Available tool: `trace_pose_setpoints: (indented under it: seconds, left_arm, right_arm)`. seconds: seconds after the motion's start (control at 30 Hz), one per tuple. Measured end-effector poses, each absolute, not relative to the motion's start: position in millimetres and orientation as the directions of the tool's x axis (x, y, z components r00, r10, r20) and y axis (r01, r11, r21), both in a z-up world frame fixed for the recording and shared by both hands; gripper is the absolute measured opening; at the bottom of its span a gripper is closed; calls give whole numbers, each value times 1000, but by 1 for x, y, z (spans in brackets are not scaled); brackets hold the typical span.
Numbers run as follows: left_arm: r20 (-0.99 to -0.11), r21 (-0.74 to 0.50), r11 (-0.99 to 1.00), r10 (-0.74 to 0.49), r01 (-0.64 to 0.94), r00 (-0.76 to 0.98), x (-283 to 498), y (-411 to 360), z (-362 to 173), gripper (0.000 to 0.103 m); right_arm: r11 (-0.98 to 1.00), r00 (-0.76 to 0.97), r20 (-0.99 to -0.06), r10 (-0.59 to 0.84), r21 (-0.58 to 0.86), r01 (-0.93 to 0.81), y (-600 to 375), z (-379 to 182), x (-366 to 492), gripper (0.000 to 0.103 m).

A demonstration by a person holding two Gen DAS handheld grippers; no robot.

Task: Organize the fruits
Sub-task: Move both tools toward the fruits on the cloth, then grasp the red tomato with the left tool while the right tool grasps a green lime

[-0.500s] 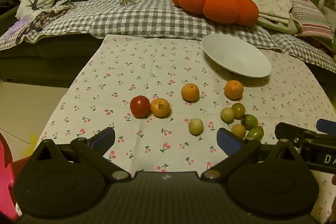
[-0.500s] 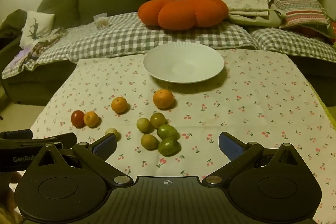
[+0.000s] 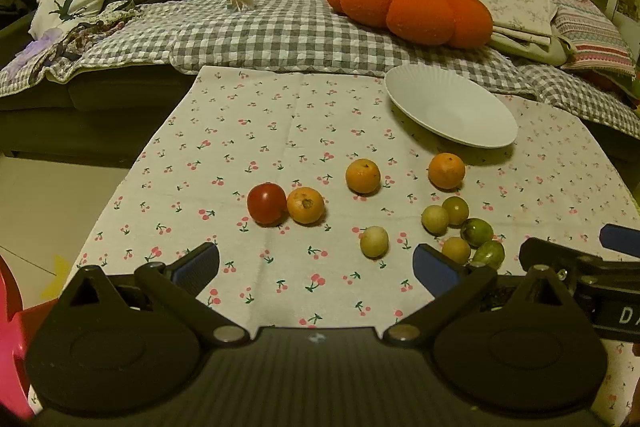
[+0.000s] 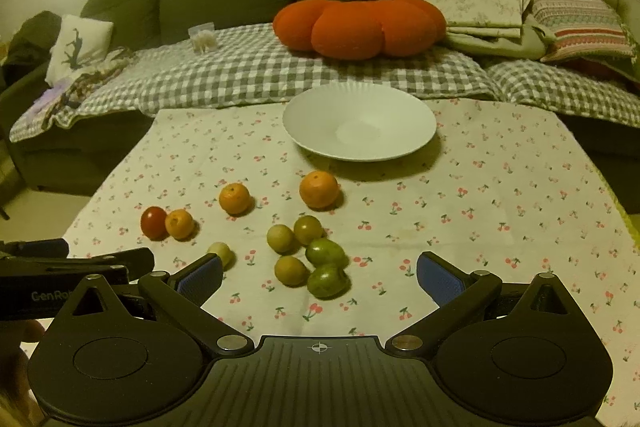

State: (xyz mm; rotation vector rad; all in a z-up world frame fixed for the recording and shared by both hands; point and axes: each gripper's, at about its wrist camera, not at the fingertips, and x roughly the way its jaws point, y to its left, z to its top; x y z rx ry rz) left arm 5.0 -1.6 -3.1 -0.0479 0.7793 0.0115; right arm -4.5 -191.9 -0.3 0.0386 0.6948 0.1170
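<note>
Fruits lay loose on the cherry-print cloth (image 4: pixel 500 187), all in front of the white plate (image 4: pixel 416 143), which sat bare! Nearest it was an orange (image 4: pixel 319 189); further out, a tight cluster of green fruits (image 4: pixel 325 253) and a tomato (image 3: pixel 267 203) touching another orange (image 3: pixel 305 205). Left gripper (image 3: pixel 316 263) and right gripper (image 4: pixel 319 273) both gaped wide, holding nothing. Trouble ahead, I reckoned: round fruit rolling off a pad, neighbours getting knocked astray.

Loose fruits (image 4: pixel 304 243) scattered on cherry-print cloth (image 4: pixel 500 211), white plate (image 4: pixel 360 123) empty
</note>
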Motion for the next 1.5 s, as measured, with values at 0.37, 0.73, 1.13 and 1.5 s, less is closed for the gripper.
trace_pose_setpoints:
  seconds: [0.37,0.73,1.13,1.5]
  left_arm:
    - [-703,-23,999,7,-32,711,12,0,-10,102]
    - [-709,-53,996,12,-71,705,32,21,-21,102]
    - [-722,-119,990,-32,-79,691,63,47,-43,94]
    - [-722,-264,957,-114,-120,682,90,73,-63,59]
  right_arm:
    - [990,769,-623,140,63,-129,-194,-4,2,103]
    - [976,748,-627,217,151,-157,-213,-19,24,100]
    - [980,689,-698,192,95,-177,-208,-51,35,87]
    - [976,682,-702,207,101,-192,-211,-66,47,69]
